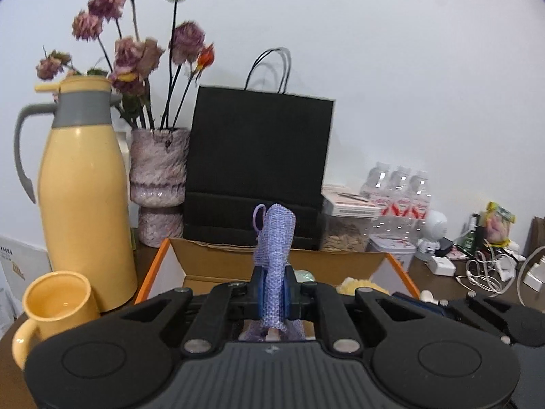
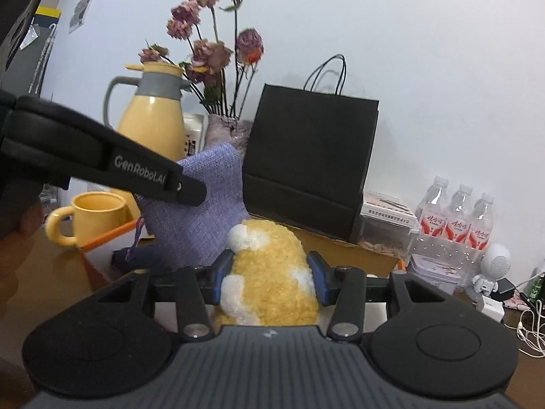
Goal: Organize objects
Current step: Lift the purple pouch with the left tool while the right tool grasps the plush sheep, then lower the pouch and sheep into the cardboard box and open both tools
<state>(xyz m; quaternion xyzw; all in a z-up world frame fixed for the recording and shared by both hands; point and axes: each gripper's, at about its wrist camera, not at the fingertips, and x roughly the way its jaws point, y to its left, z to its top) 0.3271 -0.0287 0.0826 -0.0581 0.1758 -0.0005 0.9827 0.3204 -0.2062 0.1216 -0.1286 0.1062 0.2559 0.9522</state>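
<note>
Yellow mug [image 1: 56, 301] and yellow flask [image 1: 85, 197] stand at far left on the brown tabletop [image 1: 439, 281], with a vase of dried flowers [image 1: 158, 177] just behind. Centre: the left gripper [image 1: 274, 289], jaws closed on a purple knitted cloth [image 1: 274, 259], holds it upright above an orange-edged cardboard box [image 1: 207, 262]; a black paper bag [image 1: 260, 167] stands behind the box. Right wrist view: the right gripper [image 2: 269, 274], jaws pressing both sides of a yellow-and-white fluffy item [image 2: 269, 272], holds it just right of the cloth. Far right: water bottles [image 2: 458, 218], a small white robot figure [image 2: 492, 267] and white cables [image 1: 483, 272].
</note>
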